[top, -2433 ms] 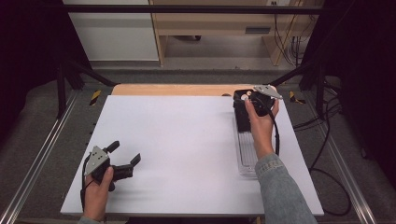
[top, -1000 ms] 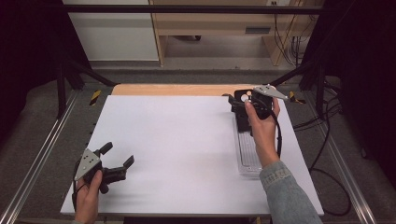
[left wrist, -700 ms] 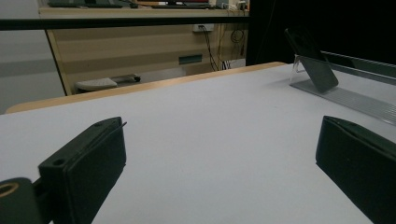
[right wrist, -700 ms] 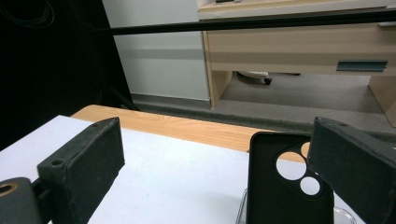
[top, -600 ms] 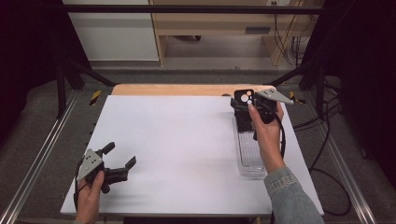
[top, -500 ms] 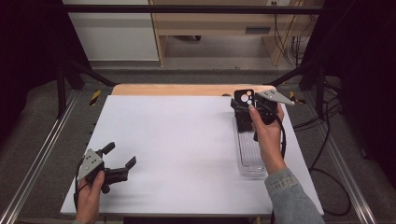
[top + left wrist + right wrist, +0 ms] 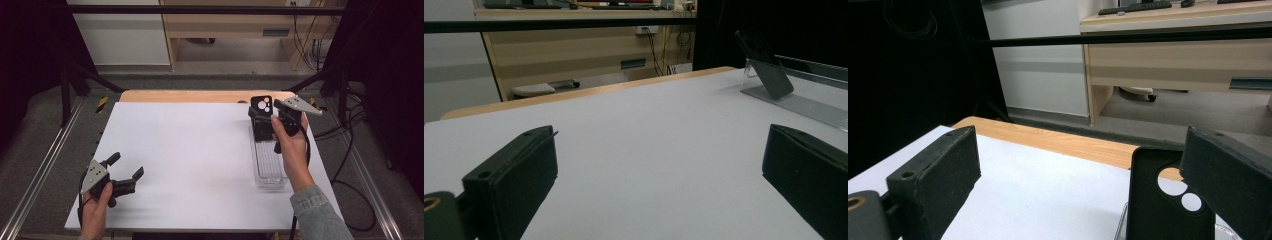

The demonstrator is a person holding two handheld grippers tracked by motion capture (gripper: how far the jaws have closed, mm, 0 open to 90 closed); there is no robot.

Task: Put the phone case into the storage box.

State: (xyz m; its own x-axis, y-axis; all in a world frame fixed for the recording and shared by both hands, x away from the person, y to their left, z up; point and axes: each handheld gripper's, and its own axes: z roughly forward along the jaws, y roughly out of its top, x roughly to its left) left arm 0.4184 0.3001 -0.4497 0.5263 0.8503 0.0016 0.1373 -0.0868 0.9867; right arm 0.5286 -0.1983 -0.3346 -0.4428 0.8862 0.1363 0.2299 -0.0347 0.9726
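A: Phone case [image 7: 261,105], black, camera cutouts facing the high view, stands upright at the far end of the clear tray [image 7: 270,165], right side of the table.

B: Left side first. Left gripper [image 7: 125,173]?

A: Near the front left corner, low over the white table top [image 7: 190,150], jaws spread, nothing between them. Well apart from the case.

B: Right gripper [image 7: 260,121]?

A: Right at the case. In the right gripper view its jaws are wide open, and the case [image 7: 1173,200] sits just beside the right-hand jaw, not pinched yet.

B: Advice for the grab?

A: My guess: centre the case between the jaws, not off to one side, close on its flat faces, lift straight so the tray doesn't drag. The thin shell could tip if nudged.

B: Surface, room?

A: White sheet over a wood board [image 7: 200,96], edge showing at the far side. Metal rails [image 7: 45,165] flank the table, dark frame posts, cables [image 7: 350,130] on the right, a light wood desk [image 7: 235,20] behind.
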